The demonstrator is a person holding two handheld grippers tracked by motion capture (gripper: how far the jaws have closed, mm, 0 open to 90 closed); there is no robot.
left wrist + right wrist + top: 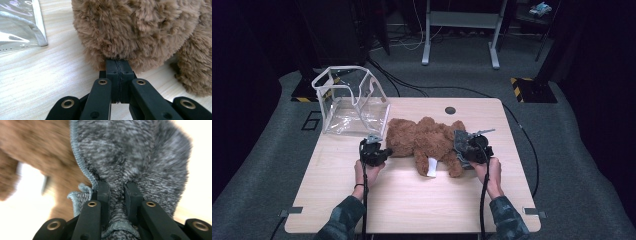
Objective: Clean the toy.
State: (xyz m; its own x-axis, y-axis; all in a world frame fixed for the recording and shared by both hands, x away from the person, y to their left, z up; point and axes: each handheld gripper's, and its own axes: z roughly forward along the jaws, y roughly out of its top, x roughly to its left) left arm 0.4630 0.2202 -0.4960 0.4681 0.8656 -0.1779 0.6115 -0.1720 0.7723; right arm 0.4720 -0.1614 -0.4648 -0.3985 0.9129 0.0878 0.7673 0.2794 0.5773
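While the right tool (117, 192) pinches a fold of grey cloth (130, 155) at the right end of the brown bear (424, 140) lying mid-bench (412, 205), the left tool (119, 65), jaws closed together, touches the bear's left end, near a clear bag (349, 102) at the far left.

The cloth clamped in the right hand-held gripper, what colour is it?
Mottled grey with a blue-grey stitched edge: the cloth shows best in the right gripper view.

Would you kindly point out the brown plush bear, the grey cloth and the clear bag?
brown plush bear (424, 139), high view, middle of its body.
grey cloth (130, 157), right gripper view, knit face above the jaws.
clear bag (354, 107), high view, transparent front wall.
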